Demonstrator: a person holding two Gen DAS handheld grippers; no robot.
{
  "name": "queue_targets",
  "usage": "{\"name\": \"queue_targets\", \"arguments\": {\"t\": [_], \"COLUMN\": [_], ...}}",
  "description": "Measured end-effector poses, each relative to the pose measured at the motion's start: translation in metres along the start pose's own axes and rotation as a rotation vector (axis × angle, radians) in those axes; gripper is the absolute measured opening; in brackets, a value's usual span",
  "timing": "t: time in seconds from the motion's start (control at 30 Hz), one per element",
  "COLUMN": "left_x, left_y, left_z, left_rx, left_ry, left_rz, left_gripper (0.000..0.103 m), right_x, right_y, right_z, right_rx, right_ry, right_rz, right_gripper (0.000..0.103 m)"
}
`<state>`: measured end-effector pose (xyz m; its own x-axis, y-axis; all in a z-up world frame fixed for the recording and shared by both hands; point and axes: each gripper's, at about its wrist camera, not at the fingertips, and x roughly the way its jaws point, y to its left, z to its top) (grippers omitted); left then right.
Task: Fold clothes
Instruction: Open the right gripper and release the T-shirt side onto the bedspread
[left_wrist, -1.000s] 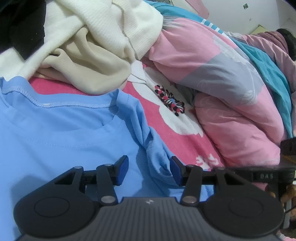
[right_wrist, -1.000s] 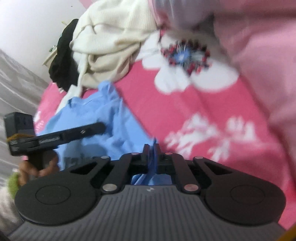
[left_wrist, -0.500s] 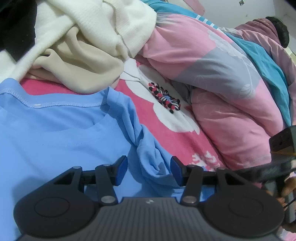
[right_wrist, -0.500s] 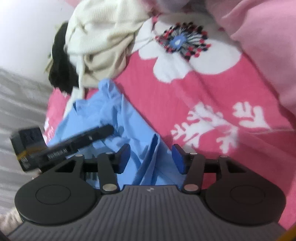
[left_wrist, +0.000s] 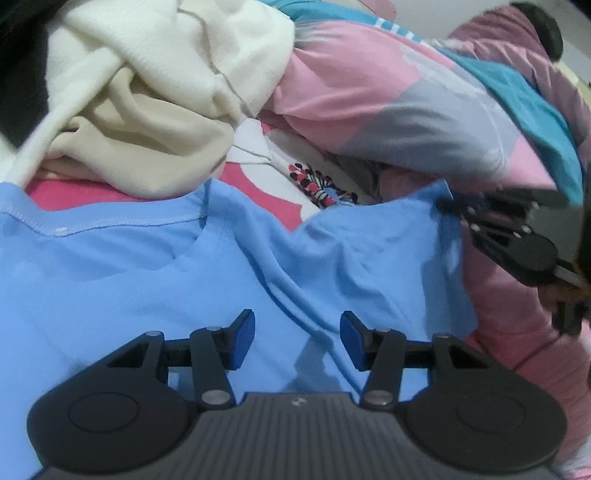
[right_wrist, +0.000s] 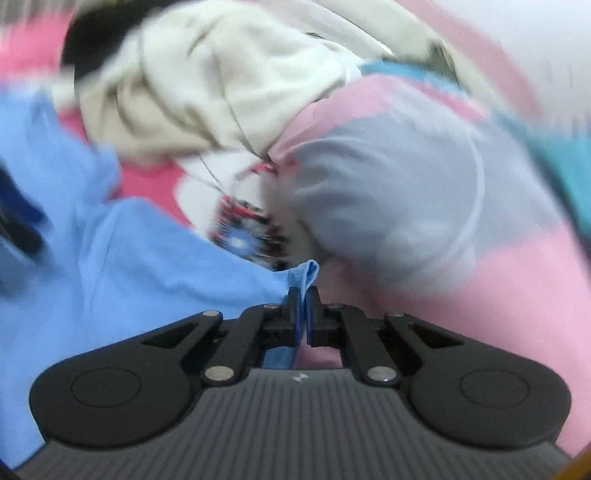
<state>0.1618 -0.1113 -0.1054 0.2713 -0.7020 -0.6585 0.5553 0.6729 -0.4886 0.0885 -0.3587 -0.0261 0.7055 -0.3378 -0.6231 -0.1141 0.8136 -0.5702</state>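
A light blue T-shirt (left_wrist: 110, 280) lies on the pink flowered bedsheet (left_wrist: 258, 184), neck hem toward the clothes pile. My left gripper (left_wrist: 297, 338) is open just above the shirt near its shoulder, holding nothing. My right gripper (right_wrist: 304, 314) is shut on the edge of the shirt's sleeve (right_wrist: 308, 275) and holds it stretched out to the right. The right gripper also shows in the left wrist view (left_wrist: 465, 218), at the sleeve's (left_wrist: 388, 251) far corner. The right wrist view is blurred by motion.
A pile of cream and beige clothes (left_wrist: 147, 92) with a black garment (left_wrist: 18, 74) lies beyond the shirt's collar. A bunched pink, grey and teal quilt (left_wrist: 406, 110) rises at the right, close to the sleeve.
My right gripper opened, then shut on the sleeve edge and pulled it out to the right. The bunched sleeve is now spread flat. My left gripper stayed open.
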Motion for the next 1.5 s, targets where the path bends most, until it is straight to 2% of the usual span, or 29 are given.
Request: {"name": "queue_targets", "arguments": {"t": [0.17, 0.4, 0.53, 0.57, 0.63, 0.8, 0.9, 0.97, 1.03, 1.1, 1.13, 1.23, 1.33, 1.37, 1.4, 1.5], "left_x": [0.004, 0.004, -0.001, -0.003, -0.008, -0.034, -0.059, -0.079, -0.096, -0.111, -0.117, -0.132, -0.133, -0.135, -0.137, -0.142], "left_y": [-0.005, -0.002, -0.002, -0.001, 0.003, 0.011, 0.019, 0.028, 0.042, 0.057, 0.065, 0.090, 0.112, 0.117, 0.123, 0.130], "left_z": [-0.002, -0.006, -0.008, -0.008, -0.007, -0.006, -0.008, -0.013, -0.020, -0.027, -0.030, -0.040, -0.046, -0.048, -0.050, -0.052], "left_rx": [0.052, 0.051, 0.044, 0.041, 0.029, 0.018, 0.036, 0.057, 0.051, 0.023, -0.002, -0.073, -0.120, -0.124, -0.128, -0.114], "left_ry": [0.002, -0.001, -0.007, -0.009, -0.016, -0.051, -0.069, -0.090, -0.097, -0.107, -0.115, -0.140, -0.128, -0.127, -0.126, -0.123], "left_rz": [0.028, 0.026, 0.023, 0.021, 0.017, 0.010, 0.030, 0.071, 0.118, 0.166, 0.198, 0.296, 0.374, 0.374, 0.375, 0.365], "left_gripper": [0.051, 0.052, 0.052, 0.052, 0.052, 0.052, 0.052, 0.053, 0.053, 0.053, 0.053, 0.052, 0.052, 0.048, 0.045, 0.045], "right_x": [0.035, 0.085, 0.093, 0.089, 0.074, 0.024, -0.007, -0.028, -0.040, -0.035, -0.029, -0.006, 0.044, 0.062, 0.073, 0.079], "right_y": [0.023, 0.042, 0.052, 0.052, 0.039, 0.012, 0.013, 0.017, 0.021, 0.041, 0.055, 0.095, 0.102, 0.101, 0.097, 0.086], "right_z": [-0.012, -0.035, -0.048, -0.046, -0.036, -0.020, -0.014, -0.004, 0.009, 0.026, 0.032, 0.041, 0.034, 0.028, 0.022, 0.025], "right_rx": [-0.303, -0.525, -0.662, -0.659, -0.562, -0.396, -0.329, -0.223, -0.106, -0.063, -0.085, -0.193, -0.235, -0.242, -0.250, -0.231], "right_ry": [-0.005, 0.132, 0.153, 0.147, 0.125, 0.078, 0.013, -0.048, -0.100, -0.118, -0.120, -0.122, -0.025, 0.008, -0.006, -0.010], "right_rz": [-0.147, -0.218, -0.290, -0.293, -0.277, -0.238, -0.268, -0.214, -0.079, 0.094, 0.134, 0.210, 0.184, 0.162, 0.134, 0.105], "right_gripper": [0.001, 0.004, 0.007, 0.018, 0.031, 0.031, 0.031, 0.030, 0.030, 0.022, 0.010, 0.005, 0.004, 0.002, 0.001, 0.001]}}
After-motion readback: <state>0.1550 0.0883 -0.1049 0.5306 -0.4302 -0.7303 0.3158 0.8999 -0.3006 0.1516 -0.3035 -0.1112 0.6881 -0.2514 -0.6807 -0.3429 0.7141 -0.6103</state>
